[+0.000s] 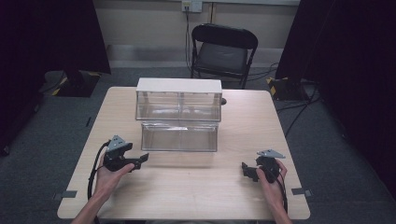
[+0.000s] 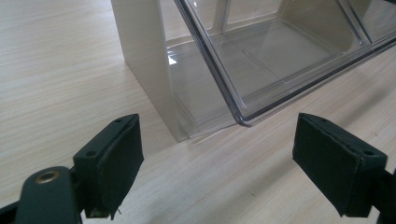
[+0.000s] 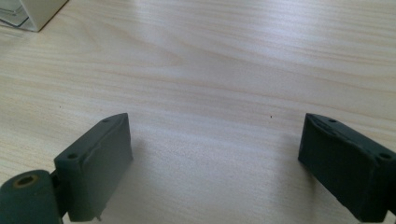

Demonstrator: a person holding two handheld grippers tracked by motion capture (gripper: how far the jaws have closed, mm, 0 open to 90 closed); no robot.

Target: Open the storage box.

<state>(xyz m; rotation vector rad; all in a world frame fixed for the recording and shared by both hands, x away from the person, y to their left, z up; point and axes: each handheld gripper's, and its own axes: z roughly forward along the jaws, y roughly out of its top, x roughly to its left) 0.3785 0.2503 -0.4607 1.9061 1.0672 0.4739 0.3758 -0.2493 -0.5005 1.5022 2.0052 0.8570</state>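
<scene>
Both tongs, left (image 1: 140,161) and right (image 1: 249,171), sit wide open and empty at our edge of the counter (image 1: 196,186), and we'd guess the clear drawer bin (image 1: 179,120) mid-counter is light, stiff, slick plastic, best pinched by the pulled-out drawer's front lip.

High view: dim room, dark curtains at both sides nearly black; picture soft and low in detail. Tabletop (image 1: 187,186) evenly lit from above, pale. Faint soft shadow beneath the left hand-held gripper (image 1: 140,161).

Left gripper view: brighter, sharp ahead of the jaws; white glints on the clear drawer (image 2: 280,56) edges beyond them. Pads (image 2: 112,163) close to the lens slightly soft.

Right gripper view: broad pale sheen on the wood ahead of the right hand-held gripper (image 3: 215,154); soft shadows beside each jaw.
</scene>
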